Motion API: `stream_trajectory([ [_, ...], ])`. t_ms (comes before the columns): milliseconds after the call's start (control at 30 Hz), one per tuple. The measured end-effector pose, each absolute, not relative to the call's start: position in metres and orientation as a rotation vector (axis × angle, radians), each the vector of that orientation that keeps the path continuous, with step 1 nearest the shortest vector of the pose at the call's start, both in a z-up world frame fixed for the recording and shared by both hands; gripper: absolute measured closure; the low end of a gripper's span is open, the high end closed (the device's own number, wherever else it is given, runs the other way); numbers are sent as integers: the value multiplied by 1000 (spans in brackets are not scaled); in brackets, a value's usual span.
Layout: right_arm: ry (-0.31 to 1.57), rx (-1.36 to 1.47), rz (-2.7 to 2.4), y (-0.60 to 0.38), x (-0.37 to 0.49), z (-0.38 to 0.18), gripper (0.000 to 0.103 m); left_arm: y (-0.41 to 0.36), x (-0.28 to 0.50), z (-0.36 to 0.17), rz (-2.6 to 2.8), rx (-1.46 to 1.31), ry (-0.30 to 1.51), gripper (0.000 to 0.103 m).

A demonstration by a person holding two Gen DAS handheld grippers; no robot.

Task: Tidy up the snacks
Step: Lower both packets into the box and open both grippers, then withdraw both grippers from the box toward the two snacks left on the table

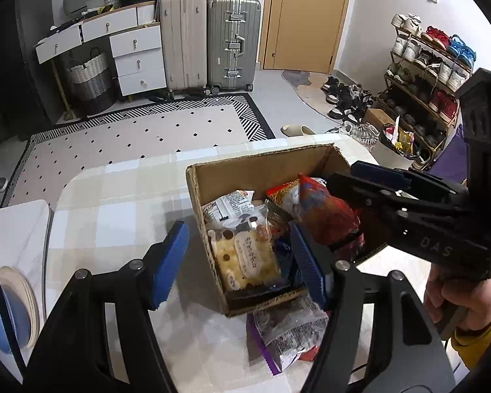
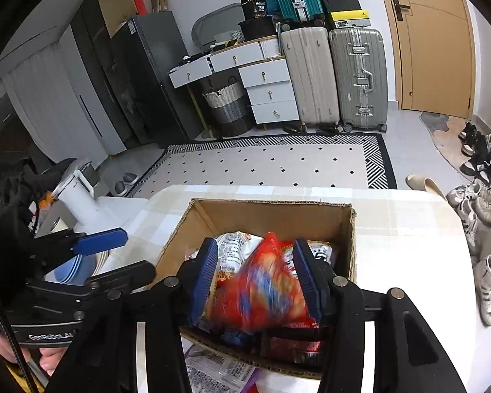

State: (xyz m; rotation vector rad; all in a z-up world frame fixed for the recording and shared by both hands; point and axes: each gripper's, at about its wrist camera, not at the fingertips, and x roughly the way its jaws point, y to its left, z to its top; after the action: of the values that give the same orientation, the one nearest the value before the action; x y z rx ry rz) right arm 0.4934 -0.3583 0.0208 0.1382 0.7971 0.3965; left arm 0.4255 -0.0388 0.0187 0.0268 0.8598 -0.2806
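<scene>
Nearest the right wrist camera, the right gripper (image 2: 257, 278) has its fingers (image 2: 306, 278) closed on a red snack bag (image 2: 262, 291), held over the near half of the cardboard box (image 2: 271, 213). Bag blurred; long axis appears to run near-to-far between the pads. Judgement: release into box comes next; right hand is the nearer. The left gripper (image 1: 237, 262) stands open and empty, straddling the box's near-left corner. The left view alone shows a yellow biscuit pack (image 1: 245, 262) inside and a purple-edged packet (image 1: 288, 330) on the surface just outside the near wall.
</scene>
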Motion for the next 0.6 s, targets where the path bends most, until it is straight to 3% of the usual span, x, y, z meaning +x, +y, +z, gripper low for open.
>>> stream_trajectory([
  [167,771,166,393,-368,476,31,54,-30,405,30,-270,20,853,40],
  [267,723,177,386,-375,448,46,48,-25,386,41,-268,17,831,40],
  [467,590,158,408,-378,362,82,26,-24,323,72,-277,10,752,29],
  [533,538,149,396,-377,329,92,13,-25,297,83,-283,6,721,25],
  [600,482,141,380,-377,290,99,9,-26,273,91,-287,4,697,24],
])
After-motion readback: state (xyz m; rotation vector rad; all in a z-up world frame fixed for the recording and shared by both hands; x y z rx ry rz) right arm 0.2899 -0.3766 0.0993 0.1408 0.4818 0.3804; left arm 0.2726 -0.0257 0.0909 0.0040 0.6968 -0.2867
